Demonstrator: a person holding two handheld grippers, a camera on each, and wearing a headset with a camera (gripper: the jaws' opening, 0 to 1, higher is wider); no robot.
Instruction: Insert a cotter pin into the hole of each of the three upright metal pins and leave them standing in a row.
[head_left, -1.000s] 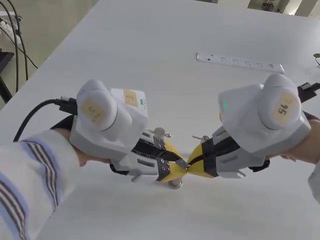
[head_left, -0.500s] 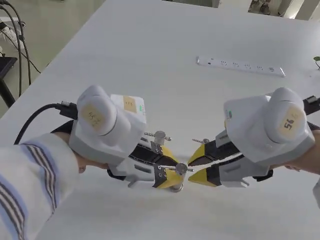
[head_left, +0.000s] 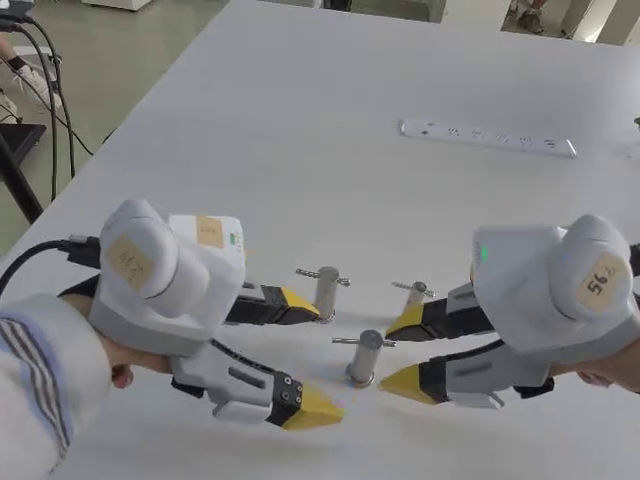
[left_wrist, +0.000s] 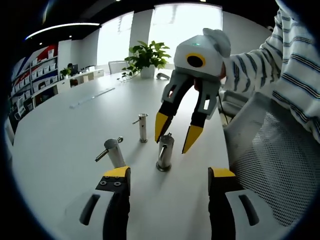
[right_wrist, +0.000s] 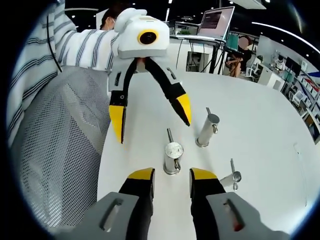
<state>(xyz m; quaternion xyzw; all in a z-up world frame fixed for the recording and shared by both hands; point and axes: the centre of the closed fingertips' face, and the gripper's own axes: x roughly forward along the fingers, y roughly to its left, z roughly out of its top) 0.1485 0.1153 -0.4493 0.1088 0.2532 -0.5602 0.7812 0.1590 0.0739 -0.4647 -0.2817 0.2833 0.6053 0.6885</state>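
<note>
One power strip (head_left: 487, 137) beyond three pins (head_left: 365, 358)

Dull grey metal pins (head_left: 364, 357), shiny wire cotter pins (head_left: 306, 272), smooth matt white table (head_left: 300, 150)

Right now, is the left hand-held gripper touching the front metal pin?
Apart. Left gripper view: the pin stands between the open jaws, clear gaps either side.

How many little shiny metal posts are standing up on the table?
3 short silver metal posts. The nearest post stands between both grippers' yellow tips. The left post is beside the left gripper. The right post is partly hidden behind the right gripper.
</note>
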